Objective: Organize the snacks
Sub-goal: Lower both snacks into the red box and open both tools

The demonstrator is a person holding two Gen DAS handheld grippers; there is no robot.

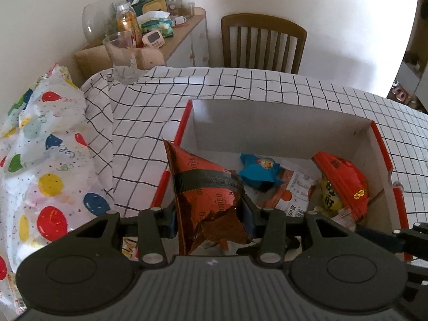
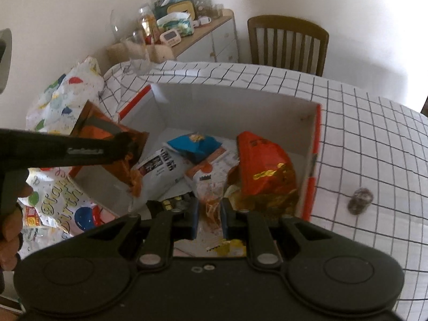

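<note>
Holding a brown-orange Oreo packet point(image 1: 207, 192) over the near-left corner of the white box point(image 1: 281, 112), the left gripper point(image 1: 208, 214) pinches it across its lower part, so the packet stands upright between the jaws. I judge it is held this way so that it can go down into the box, where the other snacks already lie. The right gripper point(image 2: 208, 214) has its jaws pressed nearly together on a small clear wrapper with orange contents point(image 2: 211, 200), also above the box, probably for the same reason.

The box with red edges stands on the checked tablecloth point(image 1: 214, 93). Inside it are a blue packet point(image 1: 258, 169) and a red bag point(image 1: 345, 179).

The right view shows what the left view hides: a white packet with black print point(image 2: 160, 168) on the box floor, the left gripper from its side, the fingers point(image 2: 10, 230) of the hand that carries it, and a small dark round thing point(image 2: 359, 200) on the cloth to the right of the box. The left view alone shows well how the pads point(image 1: 247, 214) press the packet. A balloon-patterned wrapping paper point(image 1: 45, 160) lies left of the box.
</note>
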